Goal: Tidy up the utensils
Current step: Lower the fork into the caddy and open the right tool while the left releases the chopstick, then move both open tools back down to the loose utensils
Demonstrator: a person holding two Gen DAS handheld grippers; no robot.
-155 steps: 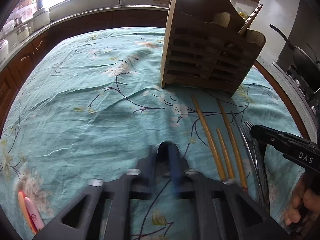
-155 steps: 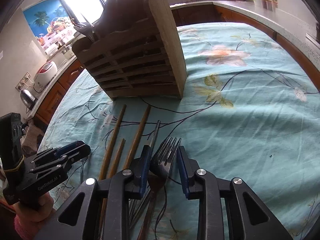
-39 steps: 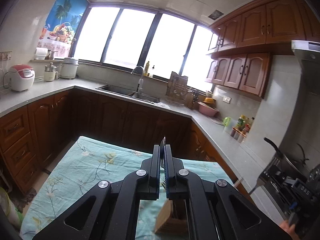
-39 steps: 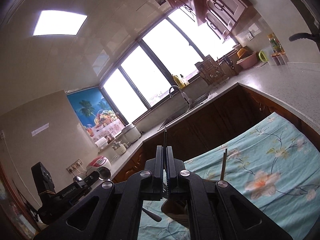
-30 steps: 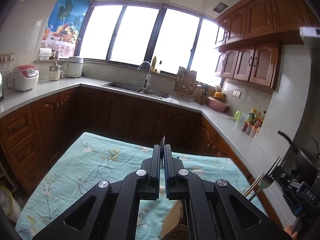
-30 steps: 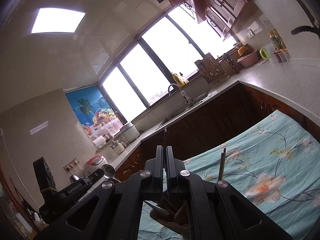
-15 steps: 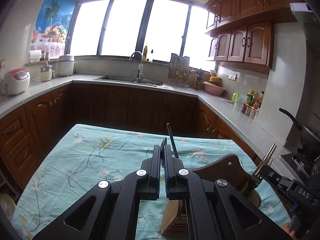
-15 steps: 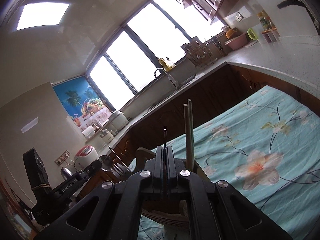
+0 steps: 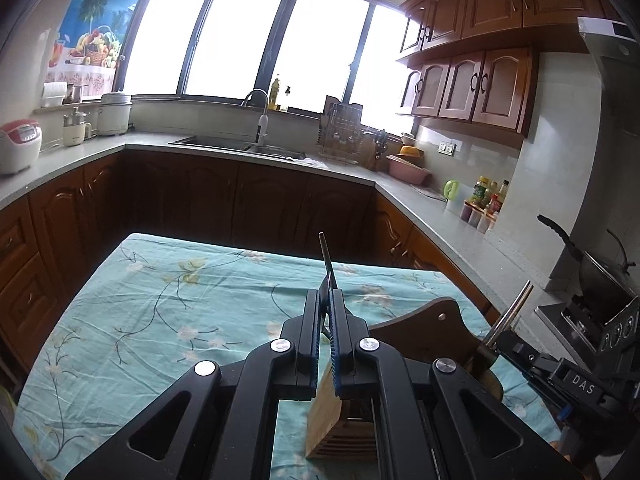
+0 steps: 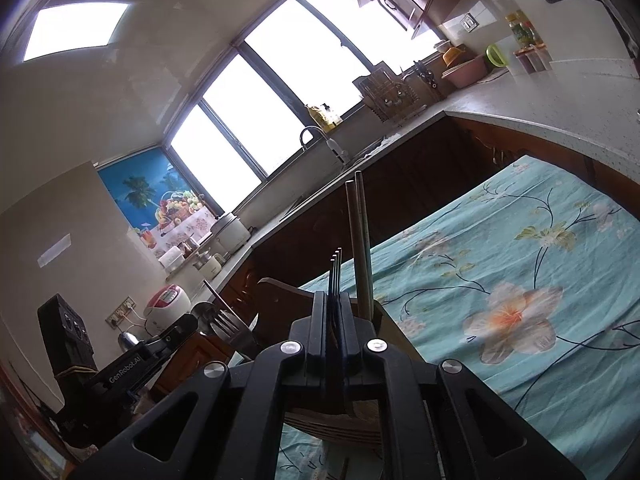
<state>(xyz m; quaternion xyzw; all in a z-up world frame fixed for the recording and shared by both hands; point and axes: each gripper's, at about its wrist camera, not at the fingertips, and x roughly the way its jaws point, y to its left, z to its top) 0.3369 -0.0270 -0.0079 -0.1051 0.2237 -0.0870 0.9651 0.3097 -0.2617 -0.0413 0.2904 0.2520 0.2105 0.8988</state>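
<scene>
Five seconds earlier the forks and sticks lay flat on the blue flowered cloth [image 9: 160,300] in front of the wooden holder [image 9: 424,328], and I had both tools low over them. Half a second earlier the holder sat lower and smaller under my left jaws; this time it looked bigger and closer, right under and just past them. The thin dark utensil [image 9: 325,252] also stuck up farther above the jaw tips than before. The left gripper [image 9: 326,296] was squeezed tight on that thin utensil, with almost no gap between the blue pads, and the utensil pointed up and leaned a little to the left. I could not tell what kind of utensil it was. On the other side, only one thin line showed above the jaws before, but this time I saw four tines of the fork [image 10: 336,268] poking up. The right gripper [image 10: 334,300] had the fork between its pads, and its jaws were starting to open, though the pads were still right against the fork. The holder was just under and behind those jaws. Two tall sticks [image 10: 360,240] stood in the holder just to the right of the jaw tips.
</scene>
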